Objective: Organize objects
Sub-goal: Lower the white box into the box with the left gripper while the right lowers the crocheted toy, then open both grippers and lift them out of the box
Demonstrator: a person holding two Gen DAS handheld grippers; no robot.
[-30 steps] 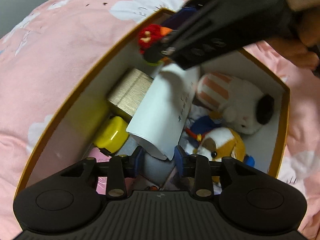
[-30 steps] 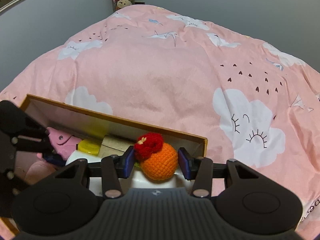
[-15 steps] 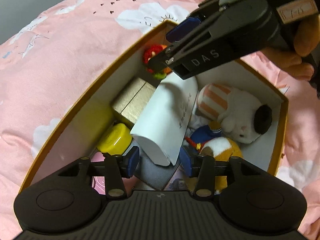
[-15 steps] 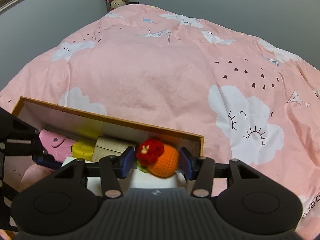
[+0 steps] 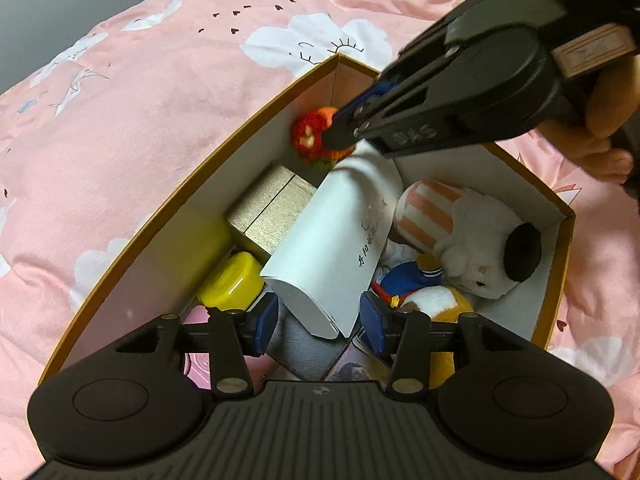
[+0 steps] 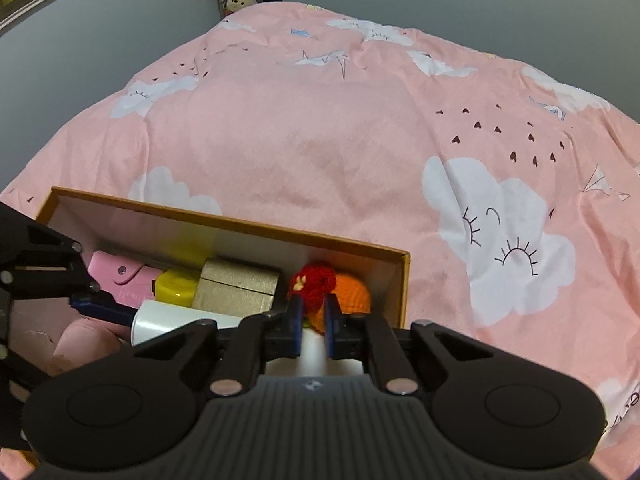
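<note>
Pink bedding lies under your box [image 5: 132, 236], where your right hand-held gripper [image 6: 312, 330] has just closed empty behind the released knitted orange [image 6: 344, 292] in its corner, while the left hand-held gripper [image 5: 316, 322] gapes around the white tube [image 5: 336, 252].

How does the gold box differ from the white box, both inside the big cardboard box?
The gold box is brushed gold, with a seam across it; the white box is plain white with small dark writing along one side. The gold box lies low against the wall of the cardboard box; the white box is tilted, and part of it covers the gold box. The white box looks longer. Both are closed, and neither is gripped.
</note>
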